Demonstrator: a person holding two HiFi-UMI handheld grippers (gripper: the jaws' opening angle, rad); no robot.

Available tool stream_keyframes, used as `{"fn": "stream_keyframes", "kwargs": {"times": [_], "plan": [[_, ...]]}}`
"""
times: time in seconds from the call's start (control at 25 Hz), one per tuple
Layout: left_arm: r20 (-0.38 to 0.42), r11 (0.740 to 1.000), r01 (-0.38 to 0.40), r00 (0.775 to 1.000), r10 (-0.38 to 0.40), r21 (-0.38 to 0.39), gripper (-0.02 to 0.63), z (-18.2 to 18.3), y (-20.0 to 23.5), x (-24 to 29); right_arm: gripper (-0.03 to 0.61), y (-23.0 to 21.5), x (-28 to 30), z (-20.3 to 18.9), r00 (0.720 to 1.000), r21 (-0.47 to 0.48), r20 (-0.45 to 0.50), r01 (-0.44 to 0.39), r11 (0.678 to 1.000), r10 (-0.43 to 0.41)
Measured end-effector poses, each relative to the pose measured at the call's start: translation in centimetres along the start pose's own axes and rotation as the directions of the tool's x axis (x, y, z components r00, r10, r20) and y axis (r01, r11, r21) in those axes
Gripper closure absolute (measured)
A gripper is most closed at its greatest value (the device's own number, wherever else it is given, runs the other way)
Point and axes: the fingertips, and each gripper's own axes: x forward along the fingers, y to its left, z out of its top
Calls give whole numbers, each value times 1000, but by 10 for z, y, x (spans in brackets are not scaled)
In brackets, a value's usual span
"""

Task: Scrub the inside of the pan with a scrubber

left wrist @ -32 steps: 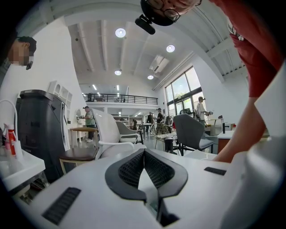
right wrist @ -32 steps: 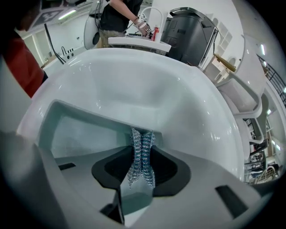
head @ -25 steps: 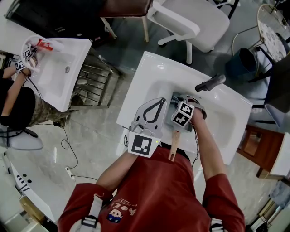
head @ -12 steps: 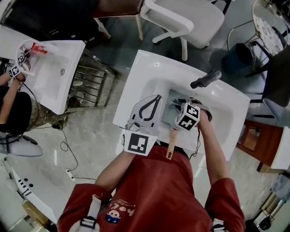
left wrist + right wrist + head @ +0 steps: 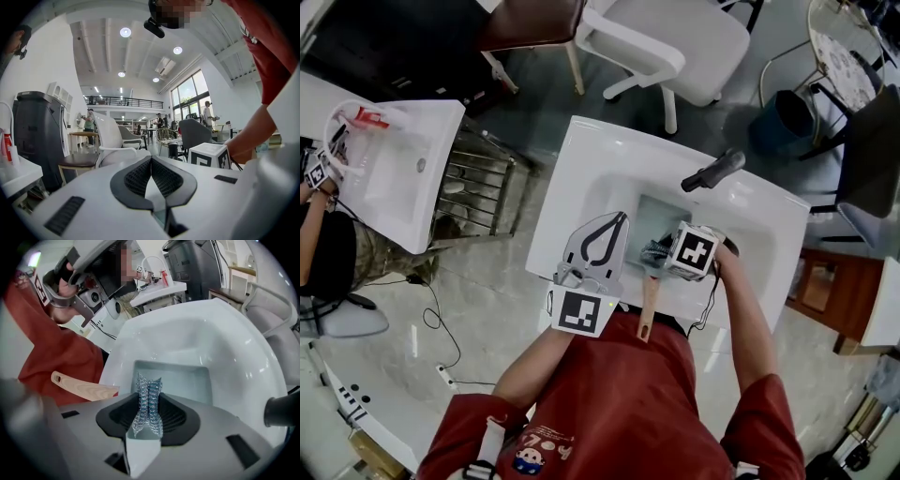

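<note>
1. Two hand-held grippers are hovering over the white sink [image 5: 581, 164], and I am judging the scrubbing to be at its start or in mid-stroke.
2. The right hand-held gripper [image 5: 148, 394] is clamping a silvery mesh scrubber [image 5: 147, 411] between its jaws and holding it over the pan [image 5: 185, 376]. I cannot tell whether the mesh is touching the pan's floor.
3. The left hand-held gripper [image 5: 151, 161] is hanging near the sink's front edge with its jaws together on nothing, just beside the pan's wooden handle [image 5: 647, 305].
4. The pan, square and grey, is sitting inside the sink basin with its handle jutting out toward the person. Nothing seems to be lying in it.
5. The next move, I am guessing, is calling for pressing the scrubber onto the pan's floor and rubbing, perhaps with the left hand-held gripper steadying the handle so the pan is not sliding.
</note>
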Motion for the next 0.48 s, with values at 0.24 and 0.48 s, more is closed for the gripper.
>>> {"fn": "stream_keyframes", "kwargs": {"times": [0.24,0.48], "plan": [[-14,1000,2,1000,-2,-6,597,-3,-1,-1,437,12,9,0,994,18,4,-113,993,113],[-15,1000,5,1000,-6,-11,597,-5,-3,-1,440,13,15,-1,991,10,-16,-134,991,134]]}}
